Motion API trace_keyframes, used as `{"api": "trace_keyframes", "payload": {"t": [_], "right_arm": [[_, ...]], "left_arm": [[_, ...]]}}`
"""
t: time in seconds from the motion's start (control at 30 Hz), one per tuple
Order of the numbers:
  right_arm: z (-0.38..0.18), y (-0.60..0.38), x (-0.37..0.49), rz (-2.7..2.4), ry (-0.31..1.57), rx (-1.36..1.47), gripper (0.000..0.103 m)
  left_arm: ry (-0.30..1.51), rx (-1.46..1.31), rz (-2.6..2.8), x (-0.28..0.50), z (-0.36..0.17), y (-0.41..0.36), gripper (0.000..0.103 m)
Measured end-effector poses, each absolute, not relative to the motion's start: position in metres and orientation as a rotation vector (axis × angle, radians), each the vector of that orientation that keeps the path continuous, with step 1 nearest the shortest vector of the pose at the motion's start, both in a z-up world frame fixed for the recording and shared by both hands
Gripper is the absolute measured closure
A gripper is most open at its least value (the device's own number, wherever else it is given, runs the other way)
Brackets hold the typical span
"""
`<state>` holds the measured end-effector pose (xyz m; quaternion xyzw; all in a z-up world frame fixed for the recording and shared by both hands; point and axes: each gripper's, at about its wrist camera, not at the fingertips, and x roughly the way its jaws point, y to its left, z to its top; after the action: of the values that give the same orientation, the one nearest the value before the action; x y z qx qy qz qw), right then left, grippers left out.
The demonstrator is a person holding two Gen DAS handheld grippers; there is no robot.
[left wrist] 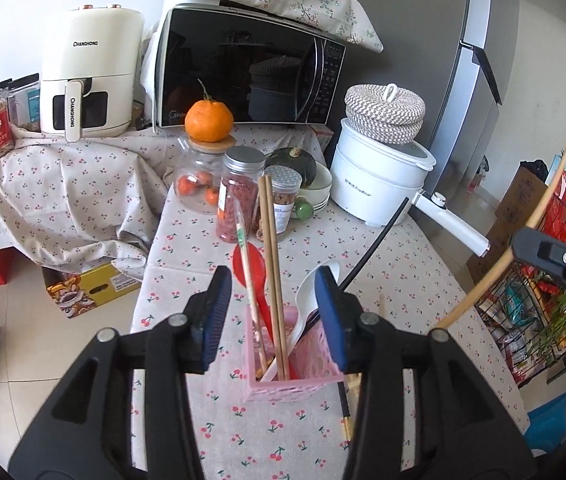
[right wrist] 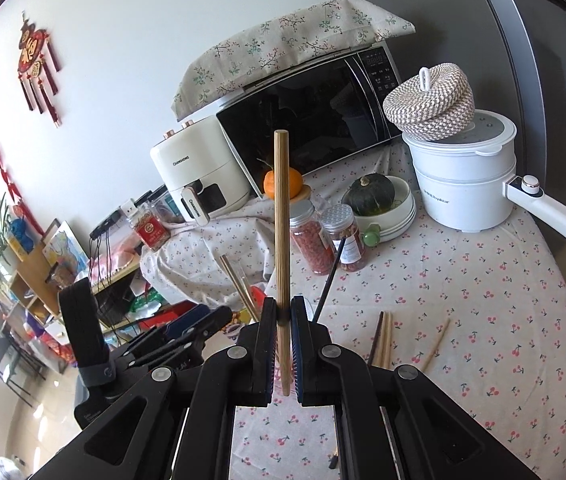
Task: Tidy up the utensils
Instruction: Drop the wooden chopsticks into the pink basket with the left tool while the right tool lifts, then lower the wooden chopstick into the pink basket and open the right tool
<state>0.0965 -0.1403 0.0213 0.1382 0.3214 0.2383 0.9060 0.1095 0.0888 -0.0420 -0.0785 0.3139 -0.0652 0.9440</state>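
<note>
The pink holder stands on the cherry-print tablecloth and serves as the landmark here. The left gripper hangs just above it with its blue pads set partly apart, one to each side of the holder's opening, pressing on nothing. Between those pads rise the things standing in the holder: a pair of brown chopsticks leaning up and away, a wrapped pair of chopsticks just left of them, a red spoon behind, and a white spoon tilted to the right. A black chopstick slants up from the holder's right side.

To the right of the holder and well above the table, the right gripper is clamped tight on a single light wooden chopstick, which stands nearly upright between its pads in the right wrist view. In the left wrist view the same chopstick shows as a long curved line.

On the cloth right of the holder lie more loose chopsticks, and one separate light chopstick a little farther right.

Beyond the holder stand jars, and a white pot.
</note>
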Motion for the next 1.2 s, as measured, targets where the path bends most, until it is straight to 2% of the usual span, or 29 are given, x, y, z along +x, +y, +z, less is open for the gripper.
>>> {"api": "trace_keyframes", "payload": {"t": [0.2, 0.5, 0.93, 1.1, 1.13, 1.2], "right_arm": [[0.015, -0.125, 0.107, 0.476, 0.638, 0.301, 0.096], [-0.012, -0.098, 0.128, 0.426, 0.694, 0.263, 0.096], [-0.054, -0.085, 0.156, 0.377, 0.804, 0.252, 0.093], [-0.047, -0.1, 0.153, 0.365, 0.777, 0.29, 0.067], [-0.044, -0.103, 0.151, 0.365, 0.767, 0.296, 0.058], [-0.037, -0.11, 0.146, 0.367, 0.744, 0.303, 0.053]], "left_arm": [[0.762, -0.125, -0.07, 0.095, -0.054, 0.109, 0.043], [0.867, -0.113, -0.097, 0.086, -0.075, 0.119, 0.041], [0.902, -0.129, -0.143, 0.085, -0.078, 0.112, 0.04], [0.899, -0.122, -0.147, 0.084, -0.077, 0.107, 0.029], [0.9, -0.126, -0.15, 0.084, -0.076, 0.106, 0.028], [0.906, -0.137, -0.157, 0.084, -0.076, 0.104, 0.024]]}}
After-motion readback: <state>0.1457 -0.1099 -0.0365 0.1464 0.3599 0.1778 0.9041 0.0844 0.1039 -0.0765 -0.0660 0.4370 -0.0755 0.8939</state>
